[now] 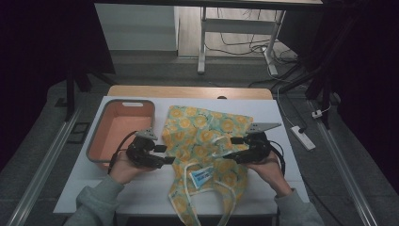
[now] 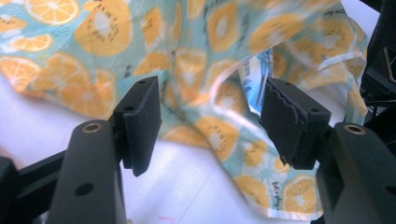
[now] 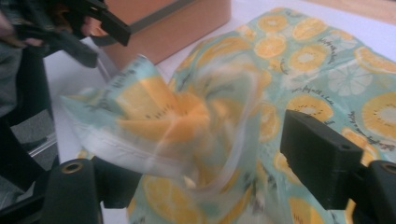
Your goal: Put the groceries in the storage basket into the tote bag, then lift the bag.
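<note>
Grey sleeves come in from the bottom edge of the high view, each hand holding a black gripper over a white table (image 1: 141, 188). On that table lies a crumpled cloth (image 1: 207, 141), pale blue-green with orange and kiwi slices printed on it; it spreads from the middle of the table down to the near edge, with a small blue label (image 1: 201, 176) showing near the front. An orange bin (image 1: 123, 128) with a grey rim stands just left of the cloth. Beyond the table run a strip of light wood, grey carpet, the white legs of another desk, loose cables and a white power strip (image 1: 302, 137); the room around is dark.

At the cloth's left edge, the left gripper (image 1: 162, 154) points to the right. Its jaws stand spread, with cloth lying beyond and between them but no pad pressing on it. From the cloth's right side, the right gripper (image 1: 234, 147) points left. Its jaws are apart, and a blurred fold of cloth (image 3: 154, 126) sits loose between them, nothing pinching it.
</note>
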`<state>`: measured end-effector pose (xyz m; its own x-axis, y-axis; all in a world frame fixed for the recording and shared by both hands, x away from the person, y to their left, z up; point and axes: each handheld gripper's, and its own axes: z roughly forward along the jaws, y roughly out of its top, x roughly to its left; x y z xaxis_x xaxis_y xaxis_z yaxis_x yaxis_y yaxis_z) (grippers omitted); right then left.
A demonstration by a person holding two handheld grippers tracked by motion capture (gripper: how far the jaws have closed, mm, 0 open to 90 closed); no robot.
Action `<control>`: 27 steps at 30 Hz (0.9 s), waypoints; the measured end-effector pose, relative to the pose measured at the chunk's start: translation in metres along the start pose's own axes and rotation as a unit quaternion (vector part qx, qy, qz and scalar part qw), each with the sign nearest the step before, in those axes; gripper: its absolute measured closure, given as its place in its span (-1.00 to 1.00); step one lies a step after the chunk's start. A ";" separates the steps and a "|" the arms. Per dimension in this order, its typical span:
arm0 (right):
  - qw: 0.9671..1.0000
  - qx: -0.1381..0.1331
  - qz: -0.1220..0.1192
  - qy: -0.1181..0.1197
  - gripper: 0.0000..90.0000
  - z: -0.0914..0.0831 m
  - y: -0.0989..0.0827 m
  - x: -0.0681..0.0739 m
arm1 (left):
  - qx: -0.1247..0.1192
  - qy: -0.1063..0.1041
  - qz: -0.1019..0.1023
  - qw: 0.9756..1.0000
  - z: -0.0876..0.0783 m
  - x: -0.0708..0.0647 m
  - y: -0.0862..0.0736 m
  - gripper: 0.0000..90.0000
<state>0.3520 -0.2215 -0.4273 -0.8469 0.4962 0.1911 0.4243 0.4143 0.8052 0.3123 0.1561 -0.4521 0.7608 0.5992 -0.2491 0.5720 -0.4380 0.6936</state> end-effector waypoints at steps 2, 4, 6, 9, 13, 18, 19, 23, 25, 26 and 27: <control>1.000 -0.002 -0.003 0.000 -0.54 -0.009 -0.005 0.004 | 0.000 0.000 -0.001 1.000 -0.001 0.001 -0.002 -0.15; 1.000 -0.004 -0.002 -0.002 -0.54 -0.014 -0.011 0.005 | 0.003 0.003 0.001 1.000 -0.001 0.001 -0.003 -0.16; 1.000 -0.006 0.002 -0.008 -0.54 -0.019 -0.018 0.006 | 0.005 0.003 0.001 1.000 -0.001 0.001 -0.004 -0.17; 1.000 -0.003 0.006 -0.022 -0.52 -0.025 -0.027 0.005 | 0.011 0.005 0.001 1.000 0.001 0.001 -0.005 -0.17; 0.999 -0.001 0.012 -0.037 -0.52 -0.030 -0.037 0.003 | 0.019 0.009 0.007 1.000 0.004 -0.001 -0.006 -0.18; 0.998 0.003 0.014 -0.056 -0.51 -0.036 -0.051 0.004 | 0.023 0.013 0.010 1.000 0.007 -0.003 -0.006 -0.20; 0.998 0.004 0.015 -0.056 -0.51 -0.036 -0.054 0.004 | 0.024 0.013 0.012 1.000 0.008 -0.004 -0.006 -0.20; 0.998 0.010 0.019 -0.059 -0.49 -0.037 -0.062 0.005 | 0.031 0.016 0.020 0.999 0.012 -0.009 -0.004 -0.22; 0.998 0.013 0.018 -0.064 -0.49 -0.037 -0.066 0.006 | 0.033 0.018 0.022 0.999 0.016 -0.012 -0.003 -0.22; 0.998 0.014 0.018 -0.066 -0.49 -0.037 -0.068 0.006 | 0.037 0.021 0.026 0.999 0.020 -0.014 -0.002 -0.22; 0.997 0.014 0.018 -0.069 -0.49 -0.038 -0.070 0.007 | 0.040 0.022 0.029 0.999 0.022 -0.016 -0.001 -0.22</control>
<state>0.3041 -0.2759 -0.4612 -0.7794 0.6108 0.1392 0.4643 0.4140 0.7830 0.3062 0.1320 -0.4640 0.7796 0.6001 -0.1792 0.5521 -0.5236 0.6489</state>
